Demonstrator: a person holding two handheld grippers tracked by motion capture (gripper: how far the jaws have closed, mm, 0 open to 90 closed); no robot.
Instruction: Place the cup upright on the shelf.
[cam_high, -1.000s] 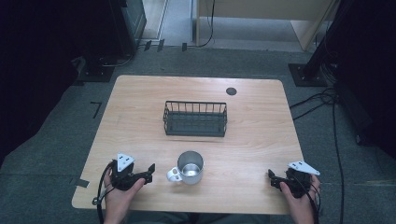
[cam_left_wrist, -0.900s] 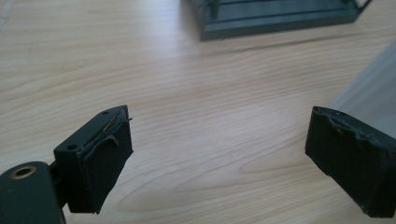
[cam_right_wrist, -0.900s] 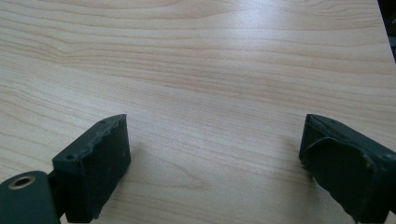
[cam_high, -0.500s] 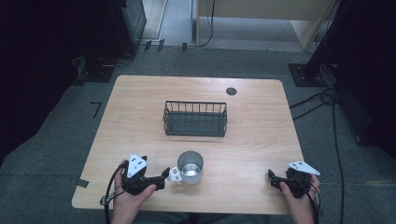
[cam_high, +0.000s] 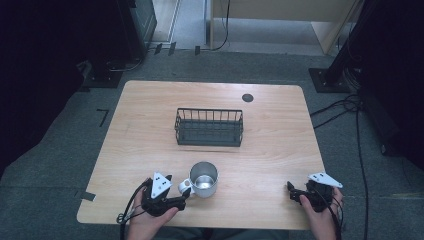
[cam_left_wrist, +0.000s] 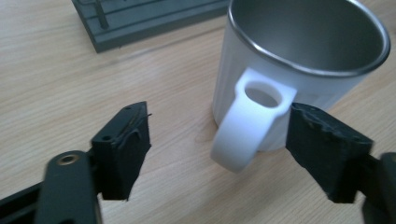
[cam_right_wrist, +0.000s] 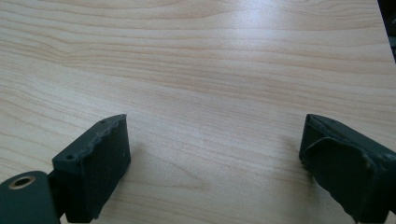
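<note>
I'm closing my left gripper (cam_left_wrist: 219, 149) around the handle of the empty mug (cam_high: 204, 178), lower middle of frame, pads not touching yet, right gripper (cam_right_wrist: 212, 163) spread wide, wire basket (cam_high: 209, 127) sitting empty mid-table

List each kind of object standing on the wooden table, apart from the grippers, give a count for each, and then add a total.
White mug with steel lining: 1
Dark wire basket: 1
Total: 2
</note>
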